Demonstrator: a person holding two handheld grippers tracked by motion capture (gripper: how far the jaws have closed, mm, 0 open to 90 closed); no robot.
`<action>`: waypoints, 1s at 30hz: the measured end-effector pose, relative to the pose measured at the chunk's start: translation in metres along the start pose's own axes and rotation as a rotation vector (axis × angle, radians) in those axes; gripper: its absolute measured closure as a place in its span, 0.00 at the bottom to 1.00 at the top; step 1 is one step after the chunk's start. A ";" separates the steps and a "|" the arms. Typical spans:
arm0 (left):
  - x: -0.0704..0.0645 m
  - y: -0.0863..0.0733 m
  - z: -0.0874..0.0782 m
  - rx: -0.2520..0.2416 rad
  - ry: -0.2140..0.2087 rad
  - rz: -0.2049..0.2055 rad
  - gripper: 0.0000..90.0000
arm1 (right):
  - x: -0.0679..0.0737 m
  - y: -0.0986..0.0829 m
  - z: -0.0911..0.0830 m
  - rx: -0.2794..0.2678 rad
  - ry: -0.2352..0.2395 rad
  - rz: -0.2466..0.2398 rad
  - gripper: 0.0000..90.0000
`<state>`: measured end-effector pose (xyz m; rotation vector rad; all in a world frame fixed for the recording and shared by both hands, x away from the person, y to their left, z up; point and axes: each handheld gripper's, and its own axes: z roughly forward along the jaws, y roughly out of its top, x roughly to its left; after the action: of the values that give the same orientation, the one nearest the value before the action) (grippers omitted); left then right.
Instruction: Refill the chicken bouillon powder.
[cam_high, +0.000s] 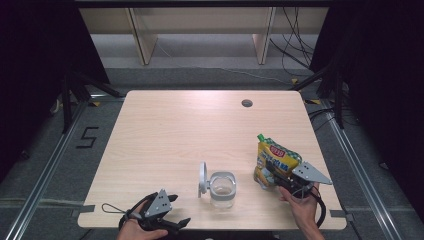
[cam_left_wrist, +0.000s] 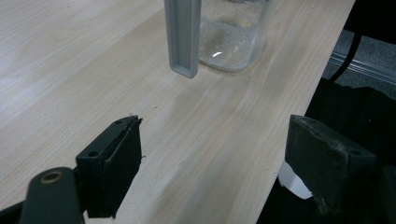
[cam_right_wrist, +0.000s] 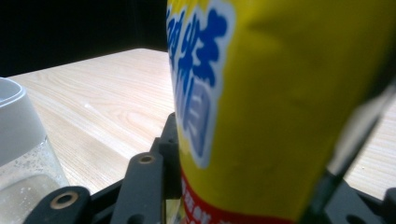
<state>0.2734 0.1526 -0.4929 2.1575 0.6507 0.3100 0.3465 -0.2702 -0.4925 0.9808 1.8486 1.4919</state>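
Pouch (cam_high: 276, 161) stands at the right of the bench (cam_high: 175, 130), yellow with blue print, its long axis running up and slightly away from the person, sealed top farthest from the hand. The right gripper (cam_high: 280, 181) has its jaws clamped on the lower part of the pouch; in the right gripper view the yellow face (cam_right_wrist: 280, 107) sits between the two black jaws at close range. Whether the pouch rests on the bench or is lifted just clear of it cannot be told from above.

Jar (cam_high: 222, 189) stands just to the left of the pouch, near the front edge, between the two grippers. Its grey lid (cam_high: 203, 178) is swung open and upright on the jar's left side, leaving the mouth facing up. A pale residue appears to lie in the bottom, though the glass blurs it.

The left gripper (cam_high: 172, 223) lies low at the front left edge with jaws apart and holding nothing; its view looks along the bench toward the lid (cam_left_wrist: 183, 37) and jar (cam_left_wrist: 231, 35).

Judgement: the right hand is nearer the jar's mouth, and the pouch would need to travel left and tip toward it.
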 end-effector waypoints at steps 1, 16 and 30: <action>0.000 0.000 0.000 0.000 0.000 0.000 0.20 | 0.001 0.000 -0.001 0.007 -0.006 0.004 0.69; 0.000 0.000 0.000 -0.033 -0.003 -0.019 0.20 | 0.012 0.021 -0.011 0.031 -0.016 -0.194 0.72; 0.000 -0.001 0.000 -0.027 0.003 -0.023 0.20 | 0.036 0.044 -0.034 0.107 -0.011 -0.450 0.72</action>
<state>0.2732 0.1534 -0.4939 2.1227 0.6686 0.3083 0.3070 -0.2549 -0.4418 0.5626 1.9921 1.1239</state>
